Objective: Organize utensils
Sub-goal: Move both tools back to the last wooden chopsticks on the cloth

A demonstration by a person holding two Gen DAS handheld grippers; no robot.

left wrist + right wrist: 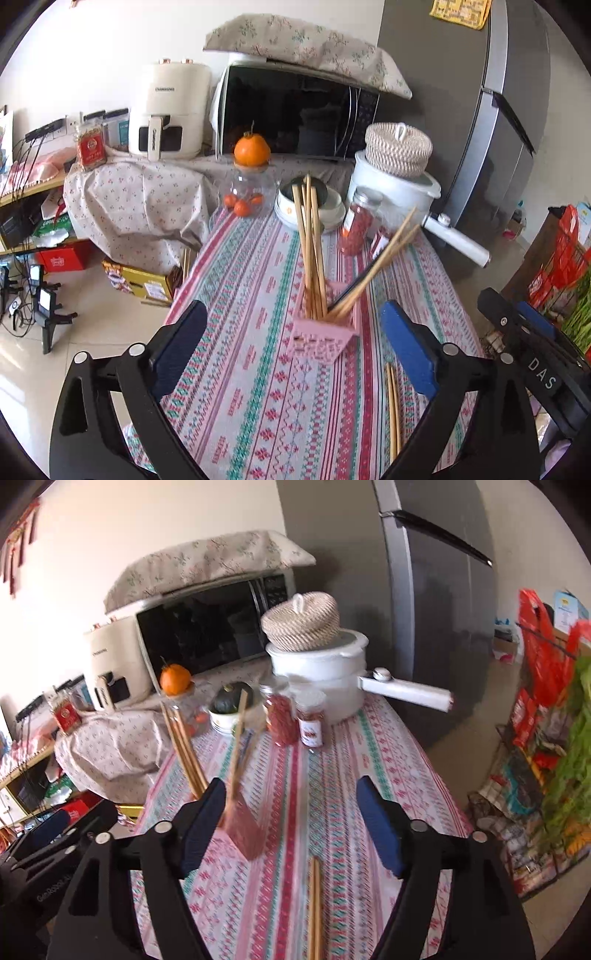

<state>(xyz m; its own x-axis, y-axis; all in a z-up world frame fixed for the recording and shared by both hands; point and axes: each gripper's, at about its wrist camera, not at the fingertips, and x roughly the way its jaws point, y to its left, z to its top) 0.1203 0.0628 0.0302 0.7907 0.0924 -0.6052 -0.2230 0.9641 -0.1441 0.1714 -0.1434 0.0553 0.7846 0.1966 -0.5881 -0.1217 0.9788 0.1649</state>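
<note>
A pink utensil holder point(320, 338) stands on the patterned tablecloth point(258, 406), with several wooden chopsticks point(310, 243) upright or leaning in it. It also shows in the right wrist view point(245, 830), blurred. A loose pair of chopsticks point(392, 410) lies flat on the cloth near the front edge; it shows in the right wrist view point(314, 908) too. My left gripper point(291, 343) is open, its fingers either side of the holder, just short of it. My right gripper point(291, 827) is open and empty above the loose pair; it is also seen in the left wrist view point(524, 332).
Behind the holder are a bowl stack point(314, 206), a glass jar with an orange on top point(251, 177), two red spice jars point(280, 716), and a white pot with a woven lid point(321, 664). A microwave point(295, 114), an air fryer point(166, 110) and a fridge point(480, 110) stand behind.
</note>
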